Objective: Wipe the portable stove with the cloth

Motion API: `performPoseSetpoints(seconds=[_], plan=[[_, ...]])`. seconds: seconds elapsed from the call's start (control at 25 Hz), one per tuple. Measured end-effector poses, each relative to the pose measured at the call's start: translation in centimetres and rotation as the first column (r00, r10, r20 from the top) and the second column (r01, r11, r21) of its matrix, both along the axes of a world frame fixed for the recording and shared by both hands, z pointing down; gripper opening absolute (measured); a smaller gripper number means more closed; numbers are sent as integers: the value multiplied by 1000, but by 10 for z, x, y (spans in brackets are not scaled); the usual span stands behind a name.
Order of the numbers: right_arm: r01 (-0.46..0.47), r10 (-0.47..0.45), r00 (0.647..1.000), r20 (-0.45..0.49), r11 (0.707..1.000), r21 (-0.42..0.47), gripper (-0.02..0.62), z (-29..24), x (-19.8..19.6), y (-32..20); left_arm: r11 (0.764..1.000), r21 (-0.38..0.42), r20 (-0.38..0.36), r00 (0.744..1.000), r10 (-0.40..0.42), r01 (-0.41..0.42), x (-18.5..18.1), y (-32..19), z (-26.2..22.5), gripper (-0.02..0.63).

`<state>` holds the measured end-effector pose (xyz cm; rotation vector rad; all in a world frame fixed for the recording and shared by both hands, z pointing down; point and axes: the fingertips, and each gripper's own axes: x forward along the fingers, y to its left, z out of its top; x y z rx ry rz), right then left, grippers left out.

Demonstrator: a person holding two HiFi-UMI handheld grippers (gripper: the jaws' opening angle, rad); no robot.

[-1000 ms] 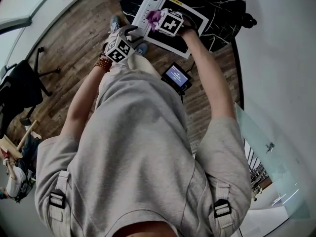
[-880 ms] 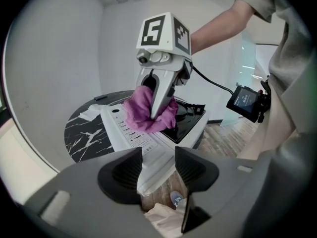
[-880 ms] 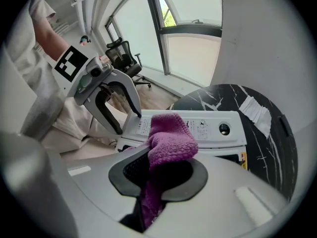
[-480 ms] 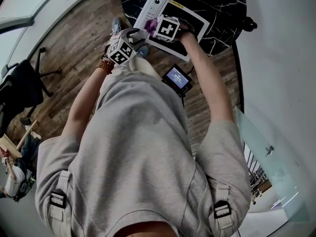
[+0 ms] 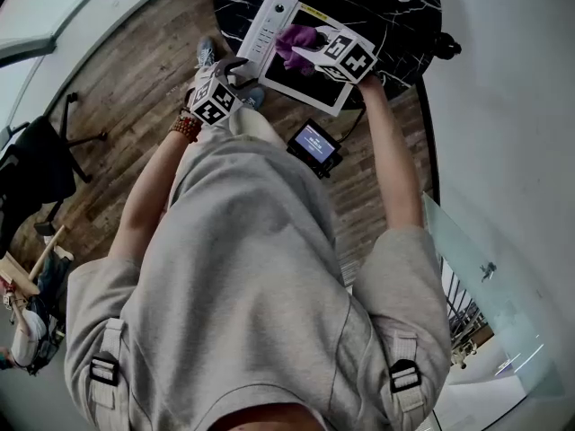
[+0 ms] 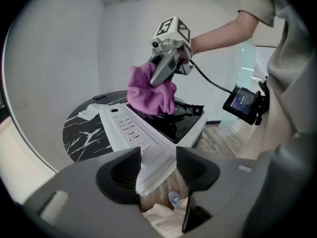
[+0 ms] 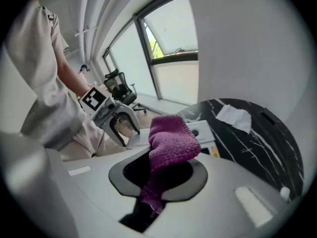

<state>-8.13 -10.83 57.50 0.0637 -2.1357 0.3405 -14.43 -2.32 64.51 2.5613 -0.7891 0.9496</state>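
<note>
A: Looking out past both grippers, what is the biggest thing there?
B: A round black marble table [image 5: 404, 25], lying ahead of the two of them. On it stands the portable stove [image 5: 265, 34], white with a black top, straight in front of the left gripper [image 6: 157, 168]
A: Is the left one holding it?
B: No. Its jaws have just been opening and stand apart, with the stove's near white corner between them and the pads not pressing on it
A: And the right gripper [image 7: 161, 175]?
B: Clamped on the purple cloth [image 6: 151, 93]. The cloth bunches out of its jaws and hangs below it over the stove's black top; whether it touches the top I cannot tell
</note>
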Motion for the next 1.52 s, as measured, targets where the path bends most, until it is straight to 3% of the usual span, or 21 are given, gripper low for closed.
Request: performPoseSetpoints(seconds=[0.08,0.2,0.32,0.44,0.56,0.68,1.28,1.52], plan=[[-113,112,993,33,993,38,74,-14,33,-25,1000,4,9,1000,13,-13,1,1,0,224],[-215,218,976,-26,972,90,74,-10,88,-51,1000,4,20,999,29,-29,1,4,0,229],[-214,235,958,-164,968,134,74,15,130,-65,998,-2,33,998,56,-56,-1,3,1,232],[-228,249,927,-279,968,108,74,38,152,-73,997,-21,30,997,69,-68,0,2,1,232],[-244,243,901,-359,969,43,74,60,154,-69,996,-29,45,995,90,-88,1,4,1,230],[-254,243,893,-378,967,21,74,68,151,-69,995,-29,47,995,92,-91,2,4,1,232],[-198,183,907,-379,980,0,72,70,132,-71,994,-35,46,993,108,-106,0,3,0,222],[-84,78,893,-444,996,5,71,73,116,-73,994,-36,45,993,107,-106,0,3,2,219]])
